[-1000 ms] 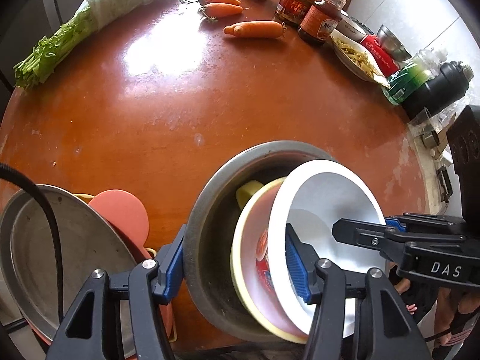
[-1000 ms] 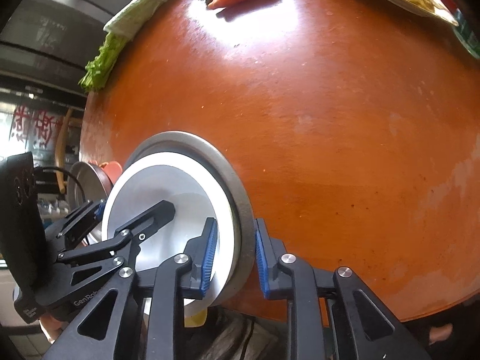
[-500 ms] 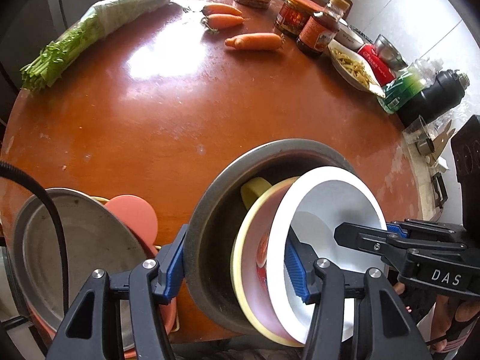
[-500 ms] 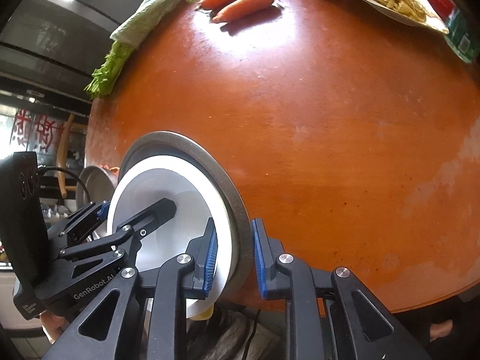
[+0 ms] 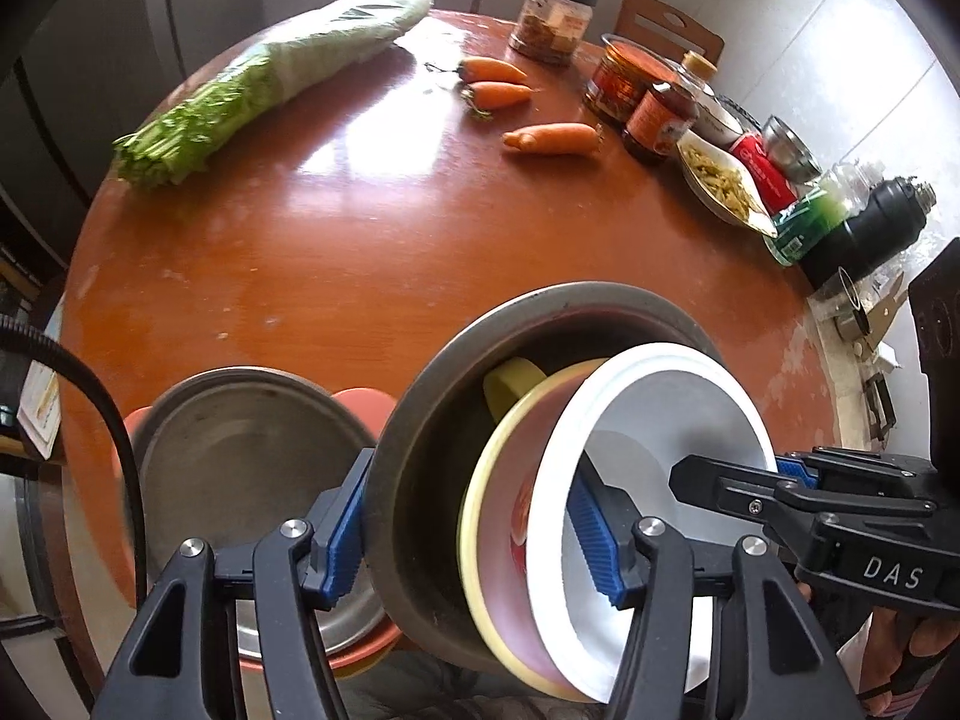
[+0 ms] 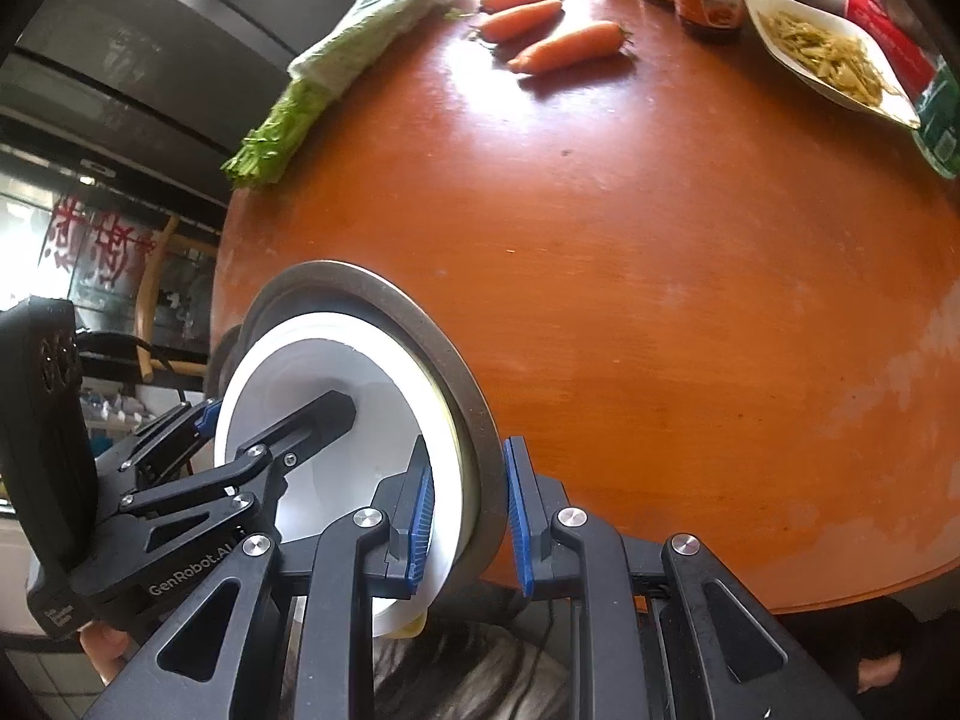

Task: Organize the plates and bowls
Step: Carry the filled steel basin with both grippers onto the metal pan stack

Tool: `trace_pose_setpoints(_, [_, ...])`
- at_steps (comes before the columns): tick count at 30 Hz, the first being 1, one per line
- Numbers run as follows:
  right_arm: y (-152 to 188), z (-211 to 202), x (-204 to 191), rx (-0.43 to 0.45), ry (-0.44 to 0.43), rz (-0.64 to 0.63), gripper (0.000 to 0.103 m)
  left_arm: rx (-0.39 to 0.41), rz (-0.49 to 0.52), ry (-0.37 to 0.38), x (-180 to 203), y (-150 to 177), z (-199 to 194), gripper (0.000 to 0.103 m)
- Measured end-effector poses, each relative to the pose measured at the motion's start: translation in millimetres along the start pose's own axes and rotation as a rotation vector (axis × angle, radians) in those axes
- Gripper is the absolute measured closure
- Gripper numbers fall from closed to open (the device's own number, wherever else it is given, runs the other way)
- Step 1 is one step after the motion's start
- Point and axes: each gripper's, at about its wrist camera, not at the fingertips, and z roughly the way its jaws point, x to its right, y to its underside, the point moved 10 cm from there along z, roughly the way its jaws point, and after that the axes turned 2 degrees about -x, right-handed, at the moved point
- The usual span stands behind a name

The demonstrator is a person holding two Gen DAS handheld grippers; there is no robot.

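Note:
A stack of nested bowls is held tilted above the near edge of the round table: a large grey metal bowl (image 5: 420,420) outermost, a yellow-rimmed pink bowl (image 5: 504,516) and a white bowl (image 5: 654,420) inside, with a yellow piece (image 5: 510,384) behind them. My left gripper (image 5: 474,534) is shut across the stack's near side. My right gripper (image 6: 468,516) is shut on the stack's rim (image 6: 474,450) from the other side and shows in the left wrist view (image 5: 780,480). A second metal bowl (image 5: 240,462) rests on orange dishes (image 5: 366,405) at the left.
The orange round table (image 6: 660,240) holds bagged celery (image 5: 270,72), three carrots (image 5: 552,138), jars and sauce bottles (image 5: 654,120), a white dish of food (image 5: 720,180), a green bottle (image 5: 804,222) and a black flask (image 5: 870,234) along the far and right edge.
Both grippers have lifted the bowl stack and drawn it back toward the table's near edge; the table's far items now sit lower in view. The grips have not changed.

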Motion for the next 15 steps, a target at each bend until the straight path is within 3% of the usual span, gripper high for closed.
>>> trace_pose_setpoints(15, [-8, 37, -86, -0.047, -0.019, -0.119, 0.080, 0.046, -0.109, -0.064, -84, 11, -32, 0.042])
